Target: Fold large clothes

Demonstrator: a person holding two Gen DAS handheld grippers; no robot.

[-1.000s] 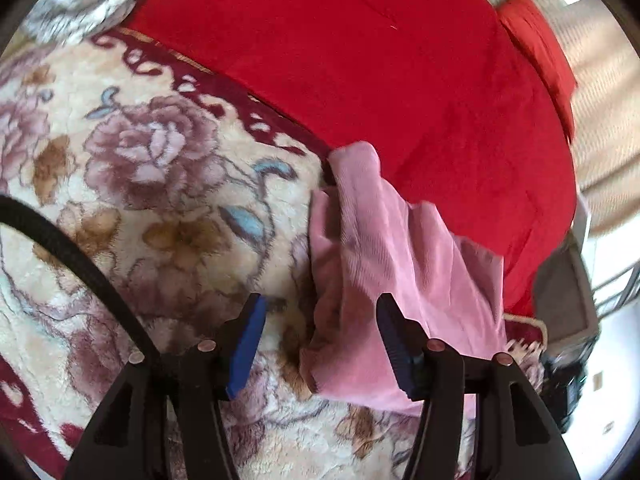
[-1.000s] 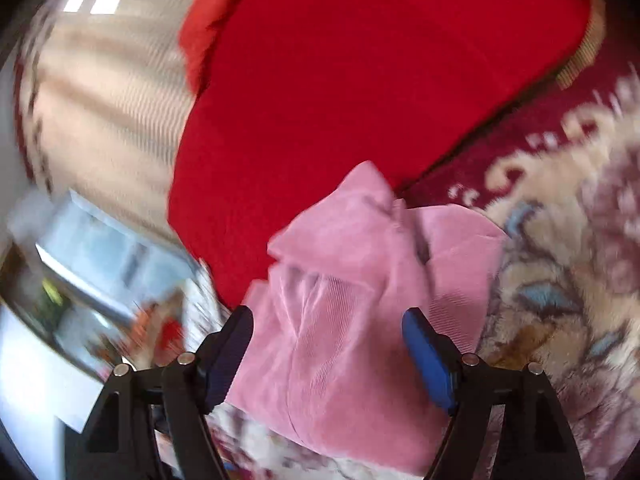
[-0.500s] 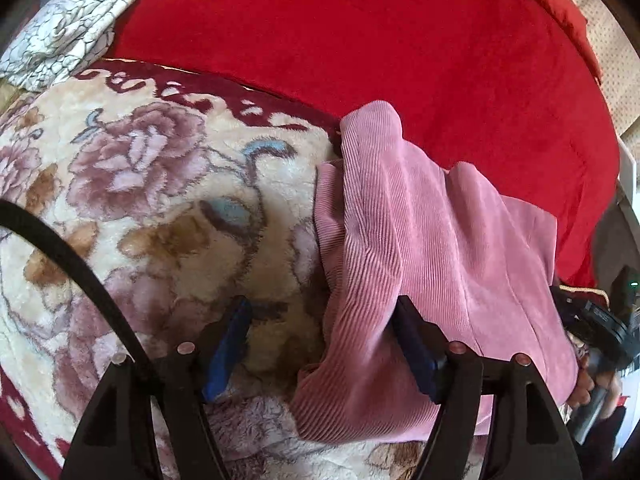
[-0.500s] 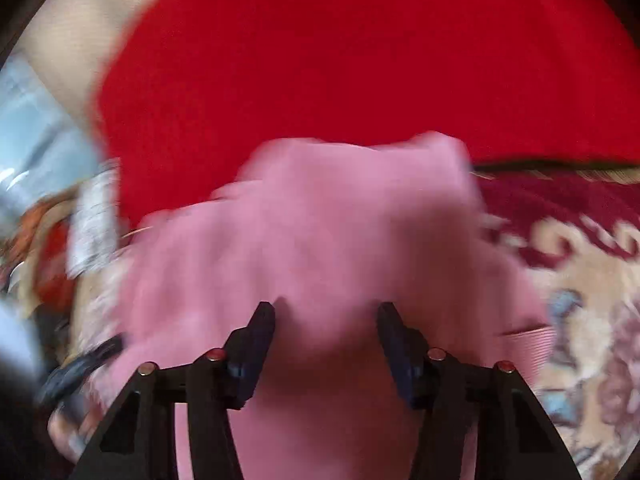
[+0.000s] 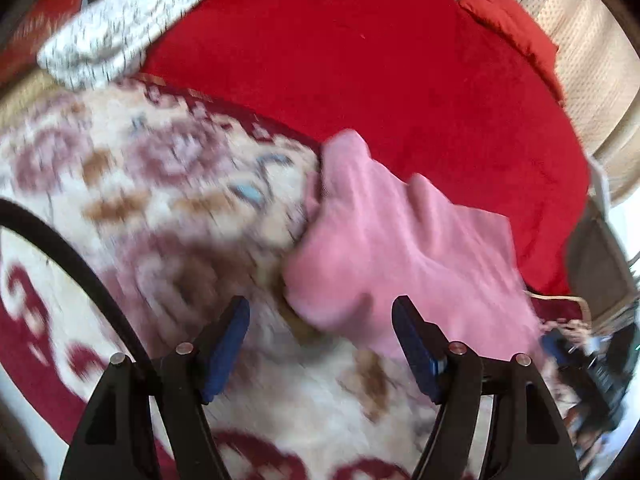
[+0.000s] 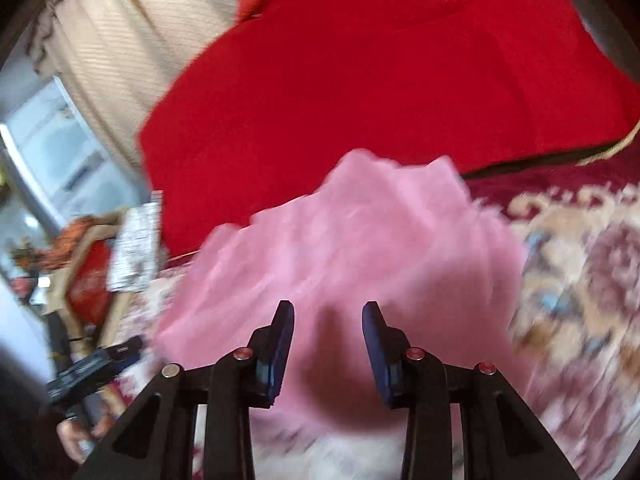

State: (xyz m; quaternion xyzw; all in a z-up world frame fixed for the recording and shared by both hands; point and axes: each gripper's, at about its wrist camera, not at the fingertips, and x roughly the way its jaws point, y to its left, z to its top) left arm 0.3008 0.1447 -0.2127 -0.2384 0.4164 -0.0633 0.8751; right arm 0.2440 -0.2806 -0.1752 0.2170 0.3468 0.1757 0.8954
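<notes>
A folded pink corduroy garment (image 5: 400, 248) lies where the floral blanket (image 5: 140, 184) meets the red blanket (image 5: 380, 80). My left gripper (image 5: 322, 344) is open, its blue pads just short of the garment's near corner, and it holds nothing. In the right wrist view the same pink garment (image 6: 360, 248) bulges up close to the lens. My right gripper (image 6: 328, 344) has its jaws closing on a fold of it, and pink cloth fills the gap between the pads. Both views are motion-blurred.
A white patterned cloth (image 5: 108, 36) lies bunched at the far left of the bed. A red pillow (image 5: 508, 28) rests against the beige headboard. A black cable (image 5: 80, 264) arcs across the left. Bedside clutter (image 6: 88, 280) and a curtain (image 6: 108, 60) sit beyond the bed's edge.
My left gripper opened wider and drew back off the garment's corner. My right gripper moved in over the garment and narrowed its jaws around the cloth.
</notes>
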